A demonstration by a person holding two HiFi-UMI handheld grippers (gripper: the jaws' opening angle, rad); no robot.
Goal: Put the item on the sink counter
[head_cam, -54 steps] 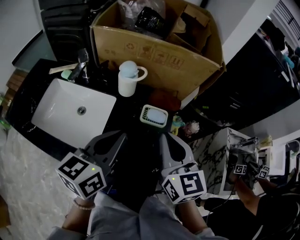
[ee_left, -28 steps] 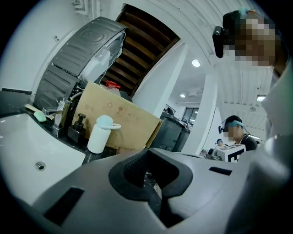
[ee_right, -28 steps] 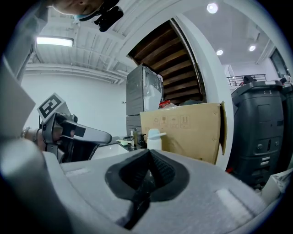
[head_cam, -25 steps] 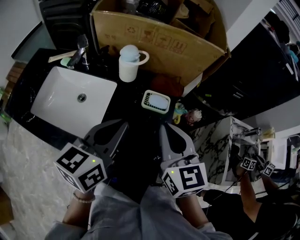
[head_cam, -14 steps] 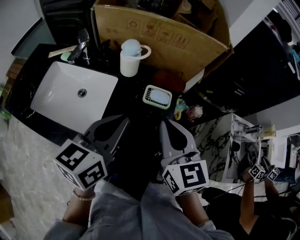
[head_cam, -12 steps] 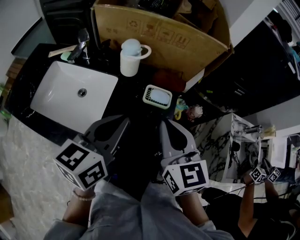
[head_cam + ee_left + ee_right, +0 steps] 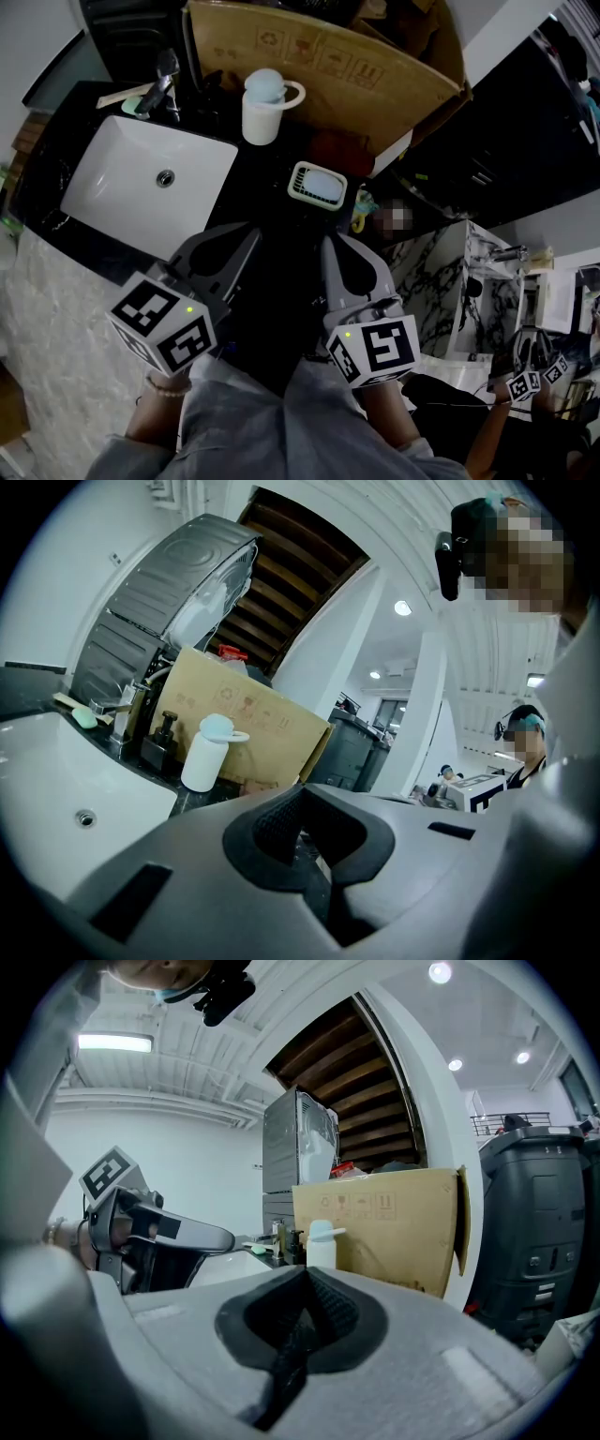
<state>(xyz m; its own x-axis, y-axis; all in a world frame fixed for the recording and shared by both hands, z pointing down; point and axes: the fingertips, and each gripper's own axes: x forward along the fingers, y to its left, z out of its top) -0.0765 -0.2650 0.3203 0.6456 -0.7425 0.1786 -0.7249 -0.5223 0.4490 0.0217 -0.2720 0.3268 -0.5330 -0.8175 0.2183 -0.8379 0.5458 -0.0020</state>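
1. The left gripper (image 7: 251,232) is clenched on nothing, its jaws meeting at the tips.
2. The right gripper (image 7: 330,242) is likewise pressed shut and empty, held beside the left one over the near edge of the black sink counter (image 7: 267,202).
3. Just ahead of the right gripper, a pale green soap dish (image 7: 317,184) lies flat on the counter, apart from both tongs.
4. Farther back, a white cup (image 7: 262,103) with a pale blue lid stands upright on the counter.
5. Left of these lies the white basin (image 7: 122,183), with the faucet (image 7: 161,80) behind it.
6. A cardboard box (image 7: 347,75) stands open behind the cup.
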